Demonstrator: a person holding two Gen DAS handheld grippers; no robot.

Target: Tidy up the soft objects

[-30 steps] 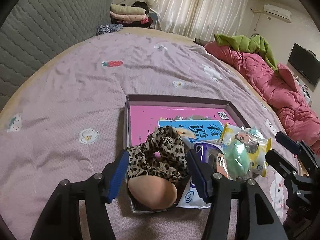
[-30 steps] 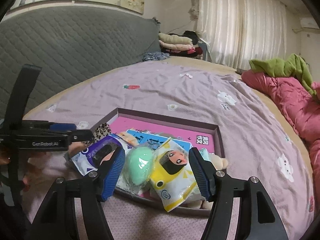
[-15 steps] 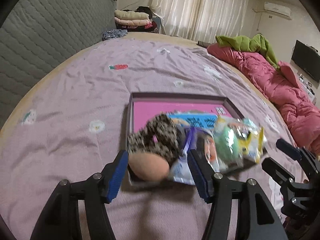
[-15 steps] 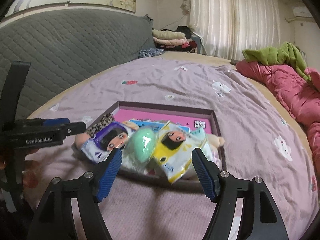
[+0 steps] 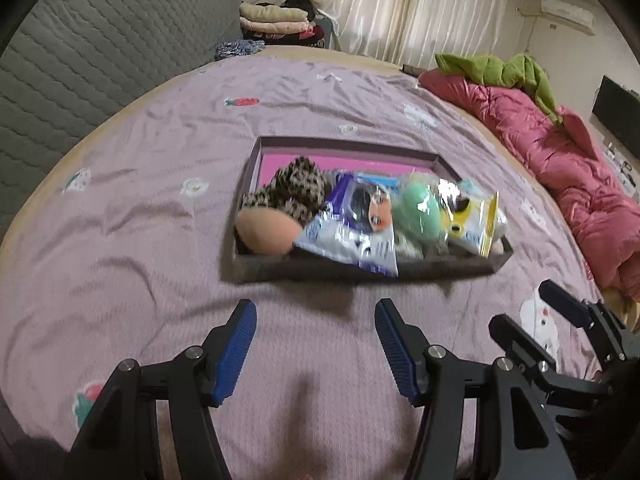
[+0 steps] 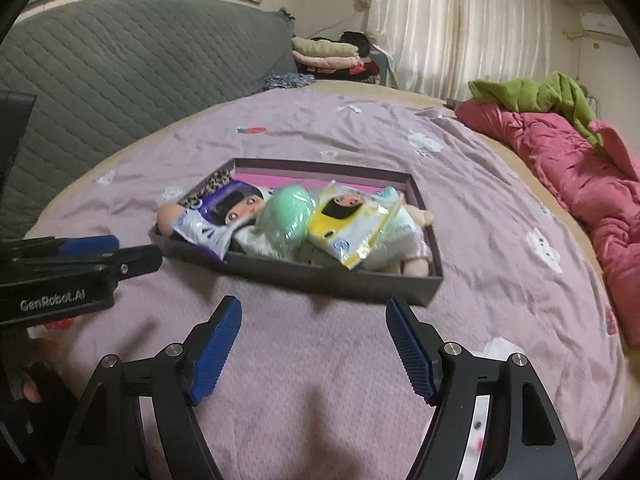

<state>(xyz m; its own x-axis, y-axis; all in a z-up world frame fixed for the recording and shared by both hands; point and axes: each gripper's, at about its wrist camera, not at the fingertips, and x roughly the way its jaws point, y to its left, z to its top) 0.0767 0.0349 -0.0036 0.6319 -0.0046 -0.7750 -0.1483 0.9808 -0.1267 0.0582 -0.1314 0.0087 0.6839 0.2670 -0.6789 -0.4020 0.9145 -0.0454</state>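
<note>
A shallow dark box (image 5: 360, 270) with a pink floor lies on the lilac bedspread. In it are a leopard-print scrunchie (image 5: 296, 188), a peach egg-shaped sponge (image 5: 266, 232), a purple-and-white doll packet (image 5: 356, 228), a mint egg sponge (image 5: 420, 212) and a yellow doll packet (image 5: 468, 216). The right wrist view shows the box (image 6: 320, 276) with the yellow packet (image 6: 352, 224) lying on a pale plush toy (image 6: 416, 264). My left gripper (image 5: 315, 306) is open over bare bedspread, short of the box. My right gripper (image 6: 313, 303) is open too, with nothing between its fingers.
A pink duvet (image 5: 560, 160) with a green garment (image 5: 500, 70) is piled along the right side of the bed. A grey quilted headboard (image 5: 80, 60) runs along the left. Folded clothes (image 5: 276, 20) are stacked beyond the bed's far end, by the curtains.
Both grippers have drawn back from the box: their fingers flanked the items in it before and now hang over bedspread in front of it. The right jaws have widened.
</note>
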